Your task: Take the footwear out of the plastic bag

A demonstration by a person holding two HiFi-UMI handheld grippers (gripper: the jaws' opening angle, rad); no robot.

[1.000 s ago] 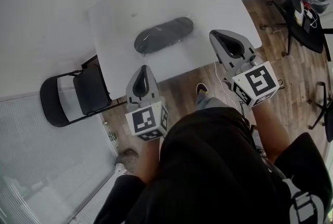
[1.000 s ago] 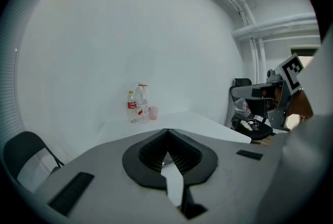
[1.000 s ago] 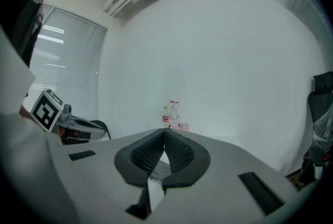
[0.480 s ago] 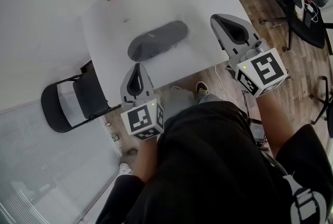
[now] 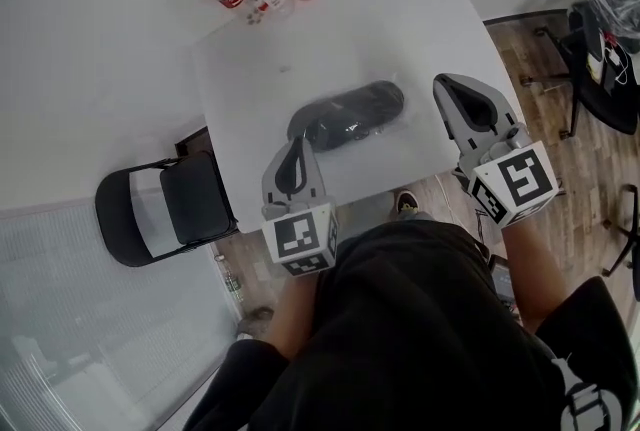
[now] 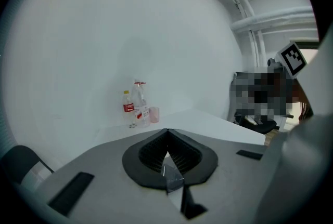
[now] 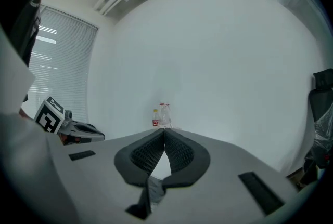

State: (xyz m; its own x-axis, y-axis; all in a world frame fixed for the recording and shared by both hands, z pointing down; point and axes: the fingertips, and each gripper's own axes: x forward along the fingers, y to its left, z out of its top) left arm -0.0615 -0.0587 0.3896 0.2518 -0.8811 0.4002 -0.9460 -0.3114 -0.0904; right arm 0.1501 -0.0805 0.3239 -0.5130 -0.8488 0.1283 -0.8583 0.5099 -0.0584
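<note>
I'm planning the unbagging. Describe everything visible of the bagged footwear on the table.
The footwear is a dark, elongated, rounded shape inside a clear plastic bag that barely shows. It lies flat on the white table, near its front edge, slanted, right end farther away. The shut left gripper hangs by its left end; contact cannot be told. The shut right gripper stands clear. One shoe or a pair: cannot tell.

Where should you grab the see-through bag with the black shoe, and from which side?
Probably the loose plastic at the right end of the clear plastic bag, with the right gripper from the near edge of the white table. The black shoe lies flat and fills the middle, so slack is likeliest at the ends. The opening isn't visible.
</note>
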